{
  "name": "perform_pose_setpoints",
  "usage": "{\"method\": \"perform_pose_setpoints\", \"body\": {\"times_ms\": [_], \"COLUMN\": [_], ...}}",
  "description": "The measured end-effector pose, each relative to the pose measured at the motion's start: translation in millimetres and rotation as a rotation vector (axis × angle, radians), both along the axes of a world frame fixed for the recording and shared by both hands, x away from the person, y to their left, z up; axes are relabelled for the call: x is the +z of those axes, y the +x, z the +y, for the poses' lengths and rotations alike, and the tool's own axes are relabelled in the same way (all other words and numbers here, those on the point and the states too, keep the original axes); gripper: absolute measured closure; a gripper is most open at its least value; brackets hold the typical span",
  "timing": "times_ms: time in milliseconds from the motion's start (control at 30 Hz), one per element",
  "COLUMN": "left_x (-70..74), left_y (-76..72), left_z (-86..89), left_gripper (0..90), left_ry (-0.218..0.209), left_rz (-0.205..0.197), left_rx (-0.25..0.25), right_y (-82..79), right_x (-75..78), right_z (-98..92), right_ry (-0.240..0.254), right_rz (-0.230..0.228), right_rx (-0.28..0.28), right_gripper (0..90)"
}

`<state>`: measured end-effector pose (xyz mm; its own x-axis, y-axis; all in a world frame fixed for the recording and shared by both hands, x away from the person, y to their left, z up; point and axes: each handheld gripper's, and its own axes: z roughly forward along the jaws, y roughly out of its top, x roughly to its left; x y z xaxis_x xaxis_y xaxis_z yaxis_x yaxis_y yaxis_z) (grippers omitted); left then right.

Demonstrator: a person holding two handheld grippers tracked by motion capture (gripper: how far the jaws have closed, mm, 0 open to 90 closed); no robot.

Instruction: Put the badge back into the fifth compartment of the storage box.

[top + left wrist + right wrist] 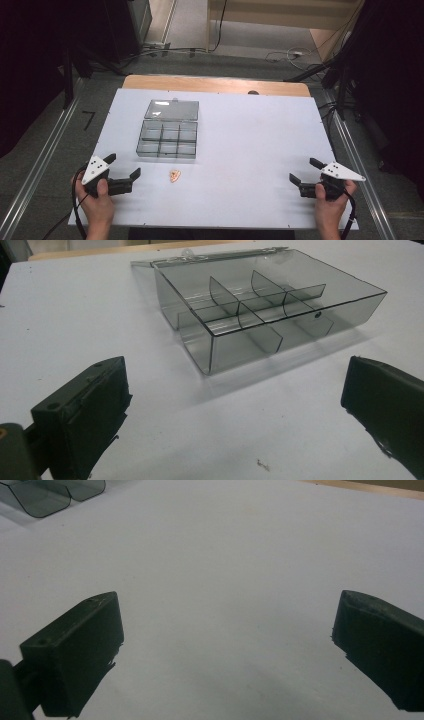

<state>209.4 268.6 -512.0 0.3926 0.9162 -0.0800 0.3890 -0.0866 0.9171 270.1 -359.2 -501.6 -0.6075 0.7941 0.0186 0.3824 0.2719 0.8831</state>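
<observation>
Your left claw (122, 166) sits wide apart on the white table (240, 150), just near of the clear divided box (167, 139), whose lid lies open. A small tan piece (175, 175), perhaps a pick, lies beside it. Your right claw (305, 170), wide too, rests well apart from the box.

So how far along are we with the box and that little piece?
Done: the clear box lies open, lid back, compartments empty. In hand: nothing; the left tool and right tool are open, low near the table. Left: the small orange piece sits untouched before the box.
</observation>
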Motion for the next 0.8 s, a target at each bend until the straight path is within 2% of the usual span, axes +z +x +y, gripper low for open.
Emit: {"method": "perform_pose_setpoints", "body": {"times_ms": [233, 400, 667, 800], "left_x": [4.0, 7.6, 18.1, 22.1], "left_y": [0.7, 0.1, -1.5, -1.6], "left_z": [2.3, 3.6, -0.6, -3.8], "left_gripper": [0.0, 0.0, 0.0, 0.0], "left_ry": [0.001, -0.019, -0.002, -0.008], "left_rz": [0.007, 0.003, 0.003, 0.002], "left_rx": [-0.009, -0.016, -0.016, -0.017], "right_y": [-0.2, 0.0, -0.2, 0.0], "right_x": [0.0, 0.0, 0.1, 0.0], "right_z": [0.3, 0.5, 0.7, 0.5], "right_ry": [-0.004, -0.005, -0.006, -0.005], "right_rz": [-0.005, -0.006, -0.009, -0.010], "right_rx": [-0.001, -0.002, 0.004, 0.003], "right_gripper": [0.0, 0.0, 0.0, 0.0]}}
